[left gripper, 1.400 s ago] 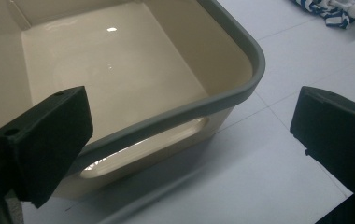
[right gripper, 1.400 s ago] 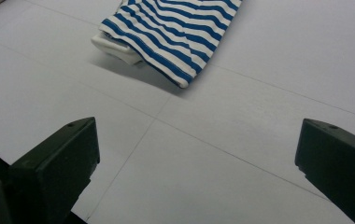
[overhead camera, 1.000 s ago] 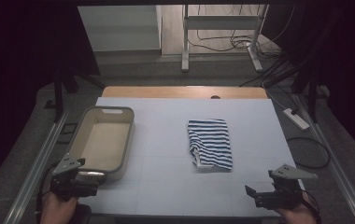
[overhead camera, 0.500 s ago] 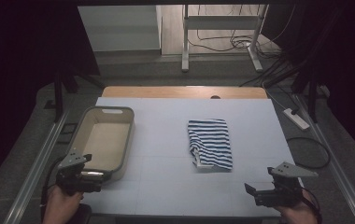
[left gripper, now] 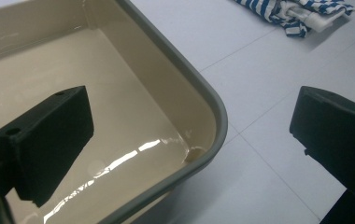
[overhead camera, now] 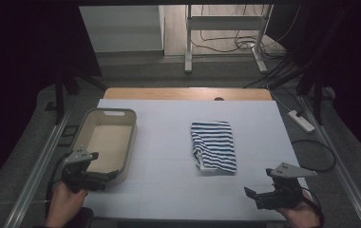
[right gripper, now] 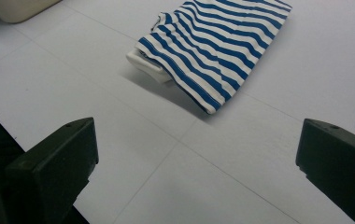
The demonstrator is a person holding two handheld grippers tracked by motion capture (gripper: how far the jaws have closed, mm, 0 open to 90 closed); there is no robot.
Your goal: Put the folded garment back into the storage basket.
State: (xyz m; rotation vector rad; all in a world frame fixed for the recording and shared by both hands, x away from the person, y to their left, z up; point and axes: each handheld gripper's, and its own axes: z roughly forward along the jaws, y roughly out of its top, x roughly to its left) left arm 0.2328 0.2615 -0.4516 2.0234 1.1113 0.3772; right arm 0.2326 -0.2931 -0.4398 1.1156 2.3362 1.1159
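Left claw (overhead camera: 103, 176) spread wide, nothing in it — one jaw over the inside of the beige bin (left gripper: 133, 70), the other outside its near corner rim. Right claw (overhead camera: 251, 194) also spread, empty, low over the white worktop (overhead camera: 169, 190) near its front edge. Folded striped cloth (overhead camera: 213, 145) lies mid-worktop — well apart from both claws.

Dim room, grey floor (overhead camera: 178, 76), white metal stand (overhead camera: 223, 33), tangled floor cables (overhead camera: 235, 45), dark curtains (overhead camera: 22, 57)
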